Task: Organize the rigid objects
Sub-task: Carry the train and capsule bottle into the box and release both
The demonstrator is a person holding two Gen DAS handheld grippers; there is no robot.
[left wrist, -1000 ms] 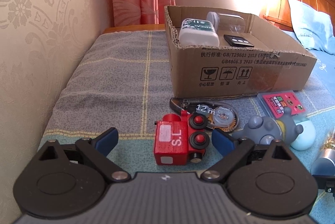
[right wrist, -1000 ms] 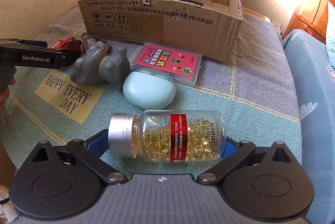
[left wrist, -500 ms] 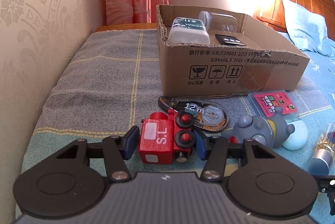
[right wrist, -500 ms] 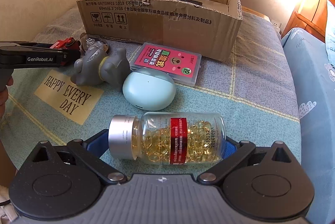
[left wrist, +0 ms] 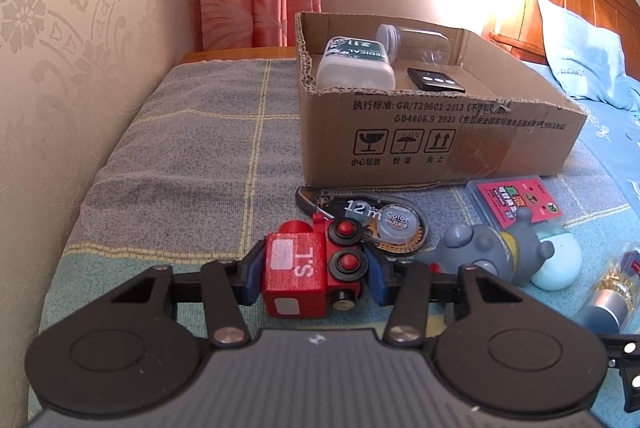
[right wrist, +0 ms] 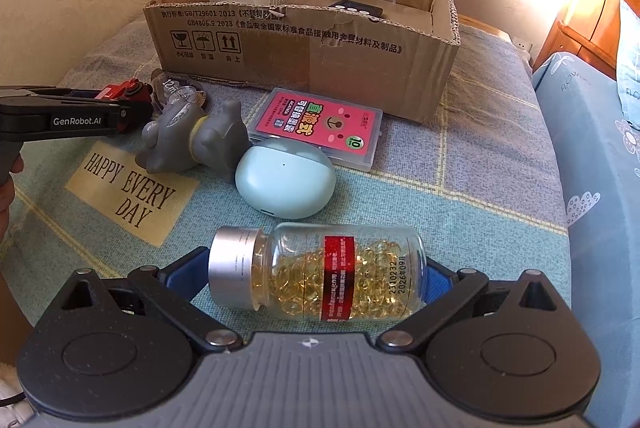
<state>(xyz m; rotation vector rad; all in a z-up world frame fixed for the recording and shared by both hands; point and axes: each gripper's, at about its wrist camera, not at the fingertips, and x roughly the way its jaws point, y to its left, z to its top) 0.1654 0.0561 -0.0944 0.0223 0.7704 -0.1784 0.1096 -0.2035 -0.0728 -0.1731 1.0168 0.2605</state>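
Two grippers loaded. Left gripper (left wrist: 314,274) just clamped the red toy train (left wrist: 310,278) near the bed's wall-side edge; grasp done, lift toward cardboard box (left wrist: 440,140) next. Right gripper (right wrist: 316,274) brackets the capsule bottle (right wrist: 320,270) endwise; contact unclear.
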